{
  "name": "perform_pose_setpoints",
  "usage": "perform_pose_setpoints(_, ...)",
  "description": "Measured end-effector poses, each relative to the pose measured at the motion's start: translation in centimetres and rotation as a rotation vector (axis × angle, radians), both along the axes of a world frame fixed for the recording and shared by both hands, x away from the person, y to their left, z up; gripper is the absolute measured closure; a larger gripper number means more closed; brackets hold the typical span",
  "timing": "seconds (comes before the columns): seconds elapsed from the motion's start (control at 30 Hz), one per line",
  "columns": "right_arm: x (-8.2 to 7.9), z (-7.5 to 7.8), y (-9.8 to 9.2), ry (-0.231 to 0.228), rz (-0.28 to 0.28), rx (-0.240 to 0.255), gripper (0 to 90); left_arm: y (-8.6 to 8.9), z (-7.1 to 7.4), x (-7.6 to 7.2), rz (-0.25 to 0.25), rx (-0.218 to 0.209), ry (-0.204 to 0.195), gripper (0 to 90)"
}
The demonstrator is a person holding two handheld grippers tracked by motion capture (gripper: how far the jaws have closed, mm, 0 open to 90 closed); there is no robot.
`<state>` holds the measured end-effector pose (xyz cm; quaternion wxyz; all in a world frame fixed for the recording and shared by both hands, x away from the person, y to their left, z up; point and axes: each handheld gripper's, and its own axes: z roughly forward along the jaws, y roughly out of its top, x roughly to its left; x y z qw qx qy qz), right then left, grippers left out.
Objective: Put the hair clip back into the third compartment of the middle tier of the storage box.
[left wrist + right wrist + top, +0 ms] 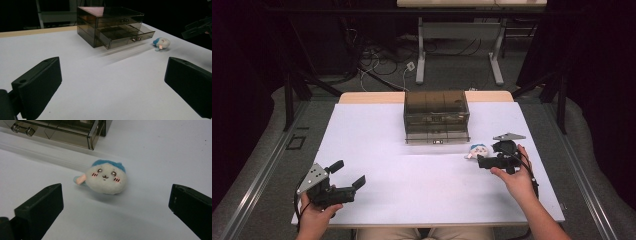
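Note:
A small round plush toy (477, 149) with a white face and blue cap lies on the white table (412, 195), just right of a smoked clear drawer box (436, 116). The box's bottom drawer (125, 36) is pulled out. My right gripper (488, 153) is open and points at the toy (106, 178) from close behind it; the toy lies a little ahead of the jaws (116, 195), untouched. At the table's front left, my left gripper (348, 174) is open with nothing between its jaws (112, 71); it faces the box and the toy (161, 43).
The box stands at the middle back of the table, whose wooden edge (372, 96) shows behind it. Past the table there is a desk frame (459, 45) with cables on the floor. Dark curtains close in both sides.

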<state>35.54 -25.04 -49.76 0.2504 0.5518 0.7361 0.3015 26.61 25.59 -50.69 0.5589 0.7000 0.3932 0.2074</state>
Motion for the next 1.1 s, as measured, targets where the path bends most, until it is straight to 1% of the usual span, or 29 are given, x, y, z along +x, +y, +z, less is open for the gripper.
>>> perform_pose_setpoints(0.13, 0.3, 0.0, -0.2, 0.013, -0.005, 0.001, 0.0, 0.0, 0.0, 0.1, 0.000, 0.005, -0.004, 1.2)
perform_pose_setpoints(0.17, 0.3, 0.0, -0.1, 0.020, -0.012, 0.015, 0.0, 0.1, 0.0, 0.1, 0.001, 0.012, -0.007, 1.3)
perform_pose_setpoints(0.27, 0.5, 0.0, -0.1, 0.027, -0.013, 0.017, 0.0, 0.1, 0.0, 0.1, 0.000, 0.015, 0.000, 1.4)
perform_pose_setpoints(0.3, 0.6, -0.1, -0.1, 0.031, -0.014, 0.020, 0.0, 0.0, -0.1, 0.1, 0.004, 0.003, -0.002, 1.4)
perform_pose_setpoints(0.33, 0.6, -0.1, -0.1, 0.036, -0.018, 0.023, 0.0, 0.0, -0.1, 0.1, 0.005, -0.003, 0.005, 1.4)
perform_pose_setpoints(0.37, 0.7, -0.1, -0.1, 0.038, -0.020, 0.020, 0.0, 0.0, -0.1, 0.1, 0.005, -0.003, 0.004, 1.4)
perform_pose_setpoints(0.5, 0.9, -0.2, -0.1, 0.045, -0.027, 0.037, 0.0, 0.0, -0.1, 0.1, 0.005, 0.001, 0.006, 1.4)
perform_pose_setpoints(0.53, 1.1, -0.3, -0.1, 0.056, -0.032, 0.042, 0.0, 0.0, -0.1, 0.1, 0.005, 0.001, 0.008, 1.4)
perform_pose_setpoints(0.57, 1.2, -0.3, 0.0, 0.067, -0.038, 0.043, 0.0, 0.0, -0.1, 0.2, 0.004, 0.001, 0.004, 1.4)
perform_pose_setpoints(0.63, 1.4, -0.3, 0.2, 0.071, -0.038, 0.043, 0.0, 0.0, -0.1, 0.2, 0.002, 0.007, 0.004, 1.4)
perform_pose_setpoints(0.7, 1.7, -0.4, 0.4, 0.076, -0.038, 0.031, 0.0, 0.0, -0.1, 0.2, 0.001, 0.008, 0.004, 1.4)
perform_pose_setpoints(0.73, 1.8, -0.4, 0.5, 0.078, -0.037, 0.025, 0.0, 0.1, -0.1, 0.2, 0.002, 0.015, 0.001, 1.4)
perform_pose_setpoints(0.83, 2.1, -0.4, 0.6, 0.085, -0.033, 0.018, 0.0, 0.1, -0.1, 0.2, 0.000, 0.008, 0.002, 1.4)
perform_pose_setpoints(0.87, 2.4, -0.4, 0.9, 0.101, -0.036, 0.027, 0.0, 0.0, -0.1, 0.2, 0.002, 0.003, 0.004, 1.4)
perform_pose_setpoints(0.9, 2.6, -0.4, 0.9, 0.101, -0.033, 0.019, 0.2, 0.0, -0.1, 0.1, 0.004, 0.003, 0.005, 1.4)
perform_pose_setpoints(1.0, 3.0, -0.3, 1.2, 0.120, -0.033, 0.036, 0.3, 0.1, -0.1, 0.2, 0.007, 0.010, -0.004, 1.4)
perform_pose_setpoints(1.1, 3.4, -0.3, 1.5, 0.122, -0.033, 0.035, 0.3, 0.1, -0.1, 0.2, 0.008, 0.005, -0.001, 1.4)
